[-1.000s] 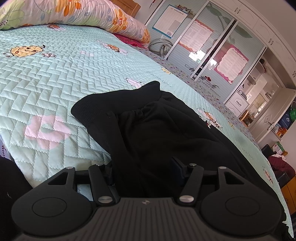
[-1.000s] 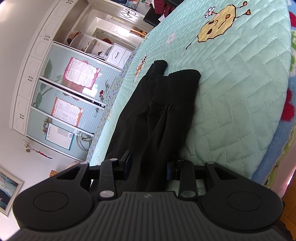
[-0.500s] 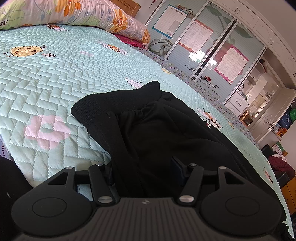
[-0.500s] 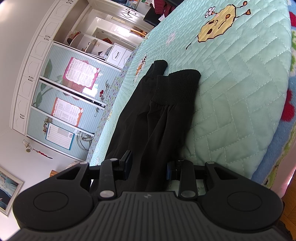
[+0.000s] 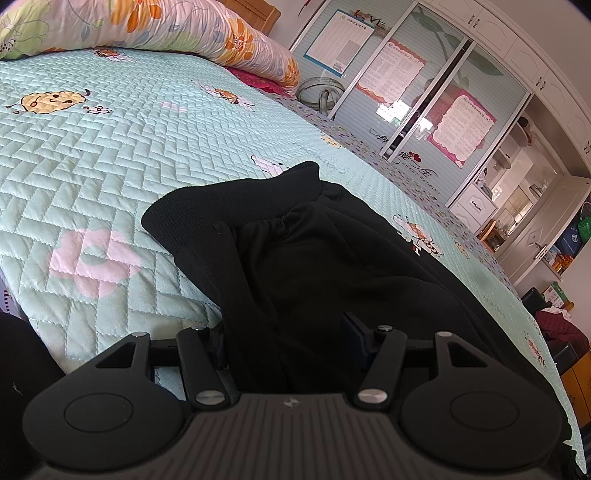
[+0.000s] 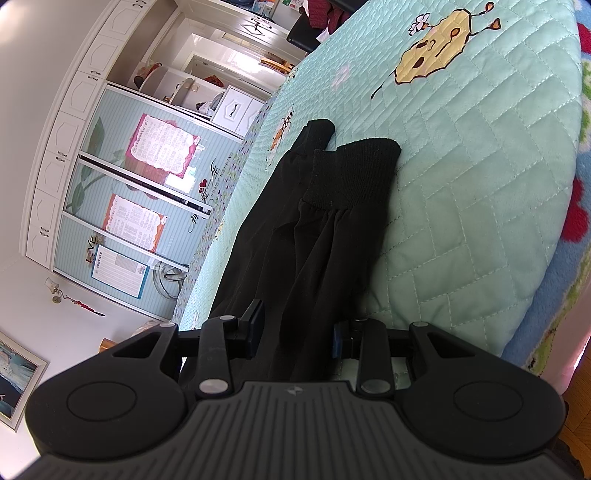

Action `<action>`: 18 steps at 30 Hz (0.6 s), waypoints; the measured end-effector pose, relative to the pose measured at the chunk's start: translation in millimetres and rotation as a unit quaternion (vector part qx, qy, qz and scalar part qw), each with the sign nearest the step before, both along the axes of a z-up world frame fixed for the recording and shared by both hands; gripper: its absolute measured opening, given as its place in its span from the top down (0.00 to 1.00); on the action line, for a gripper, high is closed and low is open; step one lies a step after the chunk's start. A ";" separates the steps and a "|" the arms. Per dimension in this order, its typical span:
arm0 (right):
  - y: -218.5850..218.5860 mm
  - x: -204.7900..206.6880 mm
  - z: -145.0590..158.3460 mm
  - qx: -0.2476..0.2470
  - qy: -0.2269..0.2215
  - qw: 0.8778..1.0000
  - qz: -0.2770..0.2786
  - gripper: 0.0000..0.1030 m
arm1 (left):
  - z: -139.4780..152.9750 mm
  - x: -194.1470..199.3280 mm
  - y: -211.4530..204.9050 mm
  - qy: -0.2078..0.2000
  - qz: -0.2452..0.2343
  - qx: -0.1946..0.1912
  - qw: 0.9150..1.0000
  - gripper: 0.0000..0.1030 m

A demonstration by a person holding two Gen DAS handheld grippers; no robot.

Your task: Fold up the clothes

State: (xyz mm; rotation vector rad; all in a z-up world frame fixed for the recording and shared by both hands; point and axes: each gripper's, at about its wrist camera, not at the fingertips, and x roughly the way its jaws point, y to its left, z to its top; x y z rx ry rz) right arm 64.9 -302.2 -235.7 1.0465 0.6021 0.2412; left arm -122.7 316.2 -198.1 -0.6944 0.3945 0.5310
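While both of my hands rest at the near edge of the bed [image 5: 110, 155], my left tool [image 5: 284, 341] has its jaws about half apart with a thick bunch of the black trousers [image 5: 314, 266] filling the gap between them; the cloth hides the pads, so I cannot tell whether they press on it. Ahead of this tool the trousers lie along the mint quilted cover, their ribbed cuff [image 5: 207, 218] up and to the left of the jaws. Further ahead and left lies a flowered pillow [image 5: 166, 29]; ahead and right stands a wardrobe [image 5: 424, 85] with sliding doors and paper sheets stuck on them.

My right tool [image 6: 297, 332] stands narrower, and a fold of the same trousers [image 6: 310, 236] passes between its jaws, touching both blue pads, so it looks gripped. From here the cuff [image 6: 351, 173] lies straight ahead of the jaws on the bed [image 6: 480, 147], with the wardrobe [image 6: 129, 177] off to the left.
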 end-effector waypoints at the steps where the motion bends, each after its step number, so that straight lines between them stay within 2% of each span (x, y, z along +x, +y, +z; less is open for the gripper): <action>1: -0.2 -0.2 -0.1 0.000 0.000 1.000 0.000 0.65 | 0.0 -0.1 0.1 0.000 0.000 0.000 1.000 0.41; 18: -1.4 -0.2 -0.1 -0.003 -0.003 1.000 0.006 0.63 | -0.2 -0.7 0.1 0.000 0.000 0.002 1.000 0.40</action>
